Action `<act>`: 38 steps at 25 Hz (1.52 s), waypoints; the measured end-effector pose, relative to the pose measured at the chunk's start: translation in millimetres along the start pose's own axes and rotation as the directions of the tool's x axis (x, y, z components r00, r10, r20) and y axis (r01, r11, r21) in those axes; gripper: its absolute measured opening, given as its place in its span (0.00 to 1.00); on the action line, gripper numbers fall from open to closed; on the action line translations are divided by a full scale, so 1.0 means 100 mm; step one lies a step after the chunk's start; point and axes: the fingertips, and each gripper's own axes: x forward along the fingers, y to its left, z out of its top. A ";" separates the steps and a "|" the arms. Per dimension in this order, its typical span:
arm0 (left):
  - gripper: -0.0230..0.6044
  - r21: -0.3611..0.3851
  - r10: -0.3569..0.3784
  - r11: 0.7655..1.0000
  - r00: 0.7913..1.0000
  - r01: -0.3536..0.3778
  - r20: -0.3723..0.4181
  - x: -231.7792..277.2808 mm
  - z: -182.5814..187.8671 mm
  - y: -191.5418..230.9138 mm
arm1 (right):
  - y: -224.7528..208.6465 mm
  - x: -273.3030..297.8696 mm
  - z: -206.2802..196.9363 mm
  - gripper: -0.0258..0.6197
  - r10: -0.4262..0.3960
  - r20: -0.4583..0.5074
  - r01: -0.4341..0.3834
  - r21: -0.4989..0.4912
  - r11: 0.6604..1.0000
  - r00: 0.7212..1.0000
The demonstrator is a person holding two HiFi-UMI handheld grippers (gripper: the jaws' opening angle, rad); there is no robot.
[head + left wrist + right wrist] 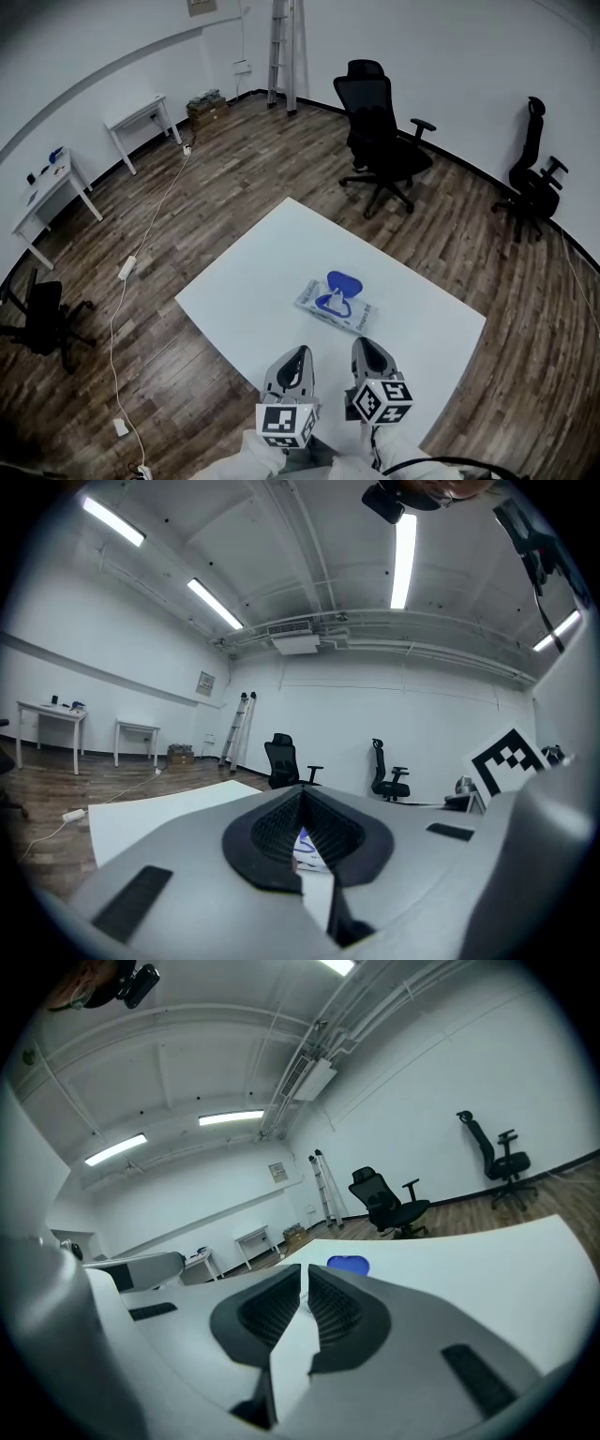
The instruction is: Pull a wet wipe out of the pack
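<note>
The left hand-held gripper (301,351) and right hand-held gripper (365,343), both closed and empty, face the pack (336,304), probably light and soft; the wipe should be taken beside its blue lid (344,280).

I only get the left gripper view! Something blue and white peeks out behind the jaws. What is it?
Observer: That's the wet wipe pack, lying flat on the white table. The head view shows it whole.
Operator: Is its lid open?
Observer: Yes. In the right gripper view the blue lid stands flipped up.
Operator: Is the other gripper holding anything?
Observer: No. The right gripper is shut with nothing between its jaws.
</note>
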 end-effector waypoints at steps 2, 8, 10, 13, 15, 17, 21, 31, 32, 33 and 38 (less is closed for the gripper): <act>0.03 0.003 0.008 1.000 1.000 -0.008 -0.012 0.01 -0.03 0.04 | -0.05 0.09 -0.01 0.06 -0.004 -0.006 0.003 -0.011 1.000 1.000; 0.03 0.002 0.038 0.999 0.999 -0.038 -0.039 0.06 -0.12 0.19 | -0.19 0.40 -0.02 0.07 -0.018 -0.025 0.017 -0.032 0.999 1.000; 0.03 0.001 0.043 0.999 0.998 -0.043 -0.043 0.07 -0.14 0.22 | -0.23 0.50 -0.04 0.07 -0.021 -0.035 0.019 -0.044 0.999 0.999; 0.03 0.002 0.052 0.999 0.997 -0.052 -0.049 0.09 -0.16 0.27 | -0.27 0.63 -0.09 0.10 -0.018 -0.060 0.014 -0.063 0.998 0.998; 0.03 0.005 0.057 0.998 0.997 -0.057 -0.053 0.11 -0.18 0.29 | -0.31 0.70 -0.13 0.11 -0.020 -0.073 0.014 -0.074 0.997 0.997; 0.03 0.004 0.062 0.998 0.996 -0.062 -0.057 0.12 -0.19 0.30 | -0.35 0.76 -0.17 0.13 -0.022 -0.090 0.015 -0.078 0.997 0.996; 0.03 -0.006 0.065 0.998 0.997 -0.065 -0.043 0.12 -0.19 0.31 | -0.42 0.89 -0.25 0.17 -0.022 -0.128 0.011 -0.083 0.996 0.992; 0.03 -0.017 0.089 0.996 0.996 -0.089 -0.029 0.12 -0.15 0.44 | -0.48 1.22 -0.30 0.20 -0.027 -0.198 0.003 -0.121 0.993 0.980; 0.03 -0.019 0.092 0.995 0.995 -0.093 -0.029 0.11 -0.15 0.45 | -0.47 1.24 -0.30 0.21 -0.028 -0.205 0.003 -0.122 0.992 0.978; 0.03 -0.019 0.094 0.995 0.995 -0.095 -0.028 0.10 -0.16 0.47 | -0.47 1.26 -0.31 0.22 -0.028 -0.213 0.001 -0.125 0.992 0.977; 0.03 -0.020 0.108 0.994 0.994 -0.108 -0.031 0.09 -0.20 0.53 | -0.48 1.38 -0.43 0.24 -0.019 -0.267 -0.017 -0.133 0.991 0.963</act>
